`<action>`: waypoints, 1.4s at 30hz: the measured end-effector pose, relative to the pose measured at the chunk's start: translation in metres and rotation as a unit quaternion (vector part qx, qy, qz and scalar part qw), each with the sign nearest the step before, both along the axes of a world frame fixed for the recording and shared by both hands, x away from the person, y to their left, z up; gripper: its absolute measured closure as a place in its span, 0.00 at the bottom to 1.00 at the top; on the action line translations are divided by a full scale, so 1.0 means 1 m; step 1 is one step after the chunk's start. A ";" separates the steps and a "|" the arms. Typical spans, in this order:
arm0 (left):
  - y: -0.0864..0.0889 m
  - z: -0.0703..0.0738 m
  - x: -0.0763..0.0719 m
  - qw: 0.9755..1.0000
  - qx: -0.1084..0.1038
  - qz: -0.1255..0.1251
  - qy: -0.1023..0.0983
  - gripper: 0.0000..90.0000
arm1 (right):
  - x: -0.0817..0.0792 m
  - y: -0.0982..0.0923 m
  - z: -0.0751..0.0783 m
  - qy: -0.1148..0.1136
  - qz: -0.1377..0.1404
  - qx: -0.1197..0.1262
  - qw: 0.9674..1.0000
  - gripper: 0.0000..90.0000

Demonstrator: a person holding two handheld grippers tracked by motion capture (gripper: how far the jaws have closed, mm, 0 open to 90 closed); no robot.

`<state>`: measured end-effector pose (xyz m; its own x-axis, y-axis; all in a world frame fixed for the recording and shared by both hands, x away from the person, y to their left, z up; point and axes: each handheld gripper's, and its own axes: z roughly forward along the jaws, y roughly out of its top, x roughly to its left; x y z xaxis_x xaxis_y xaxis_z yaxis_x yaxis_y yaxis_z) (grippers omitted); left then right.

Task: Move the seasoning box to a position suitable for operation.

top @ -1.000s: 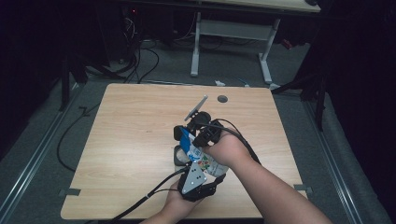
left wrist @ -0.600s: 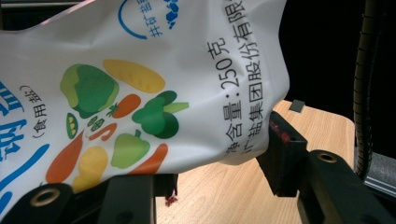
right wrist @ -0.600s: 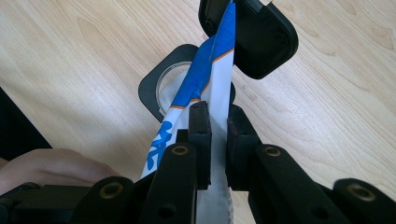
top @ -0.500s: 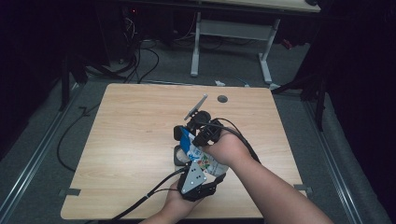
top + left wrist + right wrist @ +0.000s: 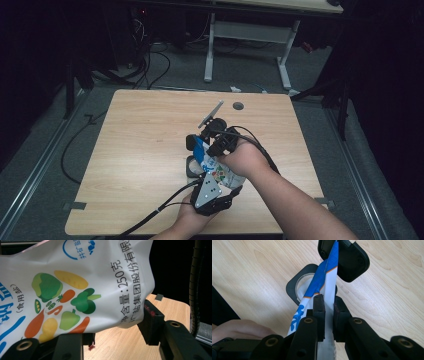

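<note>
Left gripper [image 5: 212, 192] clamps the belly of the white printed plastic salt bag [image 5: 82, 285]; right gripper [image 5: 326, 303] pinches its top edge at 12 o'clock, keeping it taut over the black square-framed container [image 5: 298, 286].

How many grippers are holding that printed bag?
2. The left gripper clamps the bag's lower, printed end nearest the person; the right gripper pinches its blue upper edge, above a black container.

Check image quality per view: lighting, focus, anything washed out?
High view: table evenly lit, surroundings nearly black, slightly soft. Left gripper view: salt bag sharp, print readable, background black. Right gripper view: bag edge crisp between the right gripper jaws, wood bright, no glare.
</note>
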<state>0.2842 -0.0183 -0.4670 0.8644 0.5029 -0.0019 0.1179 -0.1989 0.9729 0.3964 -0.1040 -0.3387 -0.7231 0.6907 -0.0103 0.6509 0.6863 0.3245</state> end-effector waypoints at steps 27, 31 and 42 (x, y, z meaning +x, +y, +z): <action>0.001 -0.002 0.001 1.000 0.000 0.002 0.003 0.60 | 0.001 0.003 -0.003 0.003 -0.001 -0.003 1.000 0.92; 0.001 -0.003 0.000 1.000 -0.002 0.001 0.004 0.60 | 0.001 0.004 -0.004 0.004 0.000 -0.005 1.000 0.92; 0.001 -0.003 0.001 1.000 -0.002 0.002 0.003 0.60 | 0.001 0.004 -0.004 0.004 -0.003 -0.004 1.000 0.92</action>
<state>0.2849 -0.0169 -0.4702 0.8621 0.5067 -0.0100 0.1250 -0.1936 0.9731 0.3978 -0.1002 -0.3427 -0.7185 0.6955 -0.0105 0.6579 0.6845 0.3140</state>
